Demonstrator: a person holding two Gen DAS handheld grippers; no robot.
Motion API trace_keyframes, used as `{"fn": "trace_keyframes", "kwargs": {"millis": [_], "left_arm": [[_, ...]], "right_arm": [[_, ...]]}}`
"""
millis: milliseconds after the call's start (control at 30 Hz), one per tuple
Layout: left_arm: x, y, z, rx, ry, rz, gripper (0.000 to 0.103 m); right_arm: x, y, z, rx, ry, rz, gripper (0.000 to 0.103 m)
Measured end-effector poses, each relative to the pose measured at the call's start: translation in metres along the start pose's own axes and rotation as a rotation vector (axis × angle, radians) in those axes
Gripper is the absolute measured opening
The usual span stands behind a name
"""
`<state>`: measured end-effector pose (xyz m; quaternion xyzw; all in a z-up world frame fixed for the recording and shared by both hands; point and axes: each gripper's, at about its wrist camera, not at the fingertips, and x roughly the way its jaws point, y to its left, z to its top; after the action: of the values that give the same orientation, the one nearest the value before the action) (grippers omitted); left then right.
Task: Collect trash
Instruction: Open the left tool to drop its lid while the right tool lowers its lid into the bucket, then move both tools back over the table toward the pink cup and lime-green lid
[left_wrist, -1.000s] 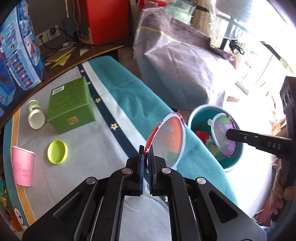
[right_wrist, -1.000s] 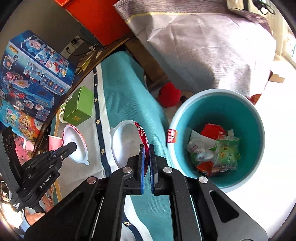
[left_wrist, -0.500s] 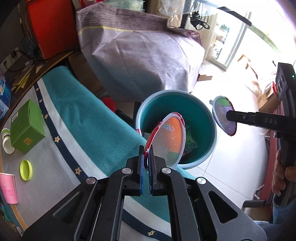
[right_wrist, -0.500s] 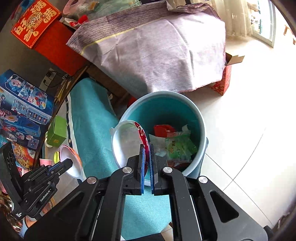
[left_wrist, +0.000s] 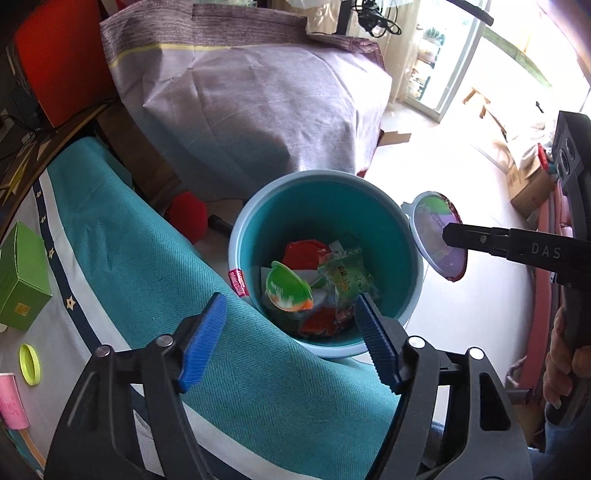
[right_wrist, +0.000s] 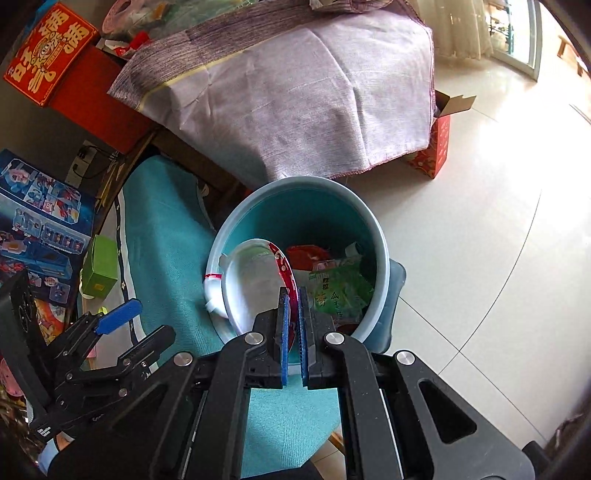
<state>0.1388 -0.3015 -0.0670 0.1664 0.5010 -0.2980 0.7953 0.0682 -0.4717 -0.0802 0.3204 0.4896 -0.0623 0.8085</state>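
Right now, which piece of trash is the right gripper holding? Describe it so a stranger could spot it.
Find the teal bucket on the floor beside the table. Over its near rim, the right gripper pinches a round lid: white underneath with a red printed edge, unlike the crumpled wrappers inside.

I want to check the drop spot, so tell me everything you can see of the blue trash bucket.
The trash bucket is round, plastic-looking, pale blue outside and teal inside. It stands upright and open on the tiled floor, against the hanging edge of the teal tablecloth. A small red and white label sits on its near rim. Inside lie crumpled wrappers, green and red, with a green and orange lid on top. No gripper touches it.
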Motion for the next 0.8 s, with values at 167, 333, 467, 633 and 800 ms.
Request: {"fn": "trace_keyframes", "kwargs": {"millis": [167,333,467,633,800], "left_arm": [[0.0,0.005,0.001,-0.013,-0.005,-0.007,0.087],[0.003,0.009,-0.004,-0.018,0.021,-0.013,0.092],[0.004,0.013,-0.009,-0.027,0.036,-0.02,0.094],[0.006,0.02,-0.014,-0.043,0.048,-0.026,0.095],[0.005,0.026,-0.018,-0.057,0.051,-0.029,0.095]], "right_arm": [[0.005,0.005,0.004,-0.009,0.01,-0.01,0.005],[0.014,0.012,0.007,-0.023,0.029,-0.021,0.005],[0.02,0.02,0.009,-0.037,0.04,-0.033,0.027],[0.02,0.026,0.01,-0.044,0.017,-0.078,0.071],[0.023,0.026,0.007,-0.03,0.047,-0.098,0.079]]}}
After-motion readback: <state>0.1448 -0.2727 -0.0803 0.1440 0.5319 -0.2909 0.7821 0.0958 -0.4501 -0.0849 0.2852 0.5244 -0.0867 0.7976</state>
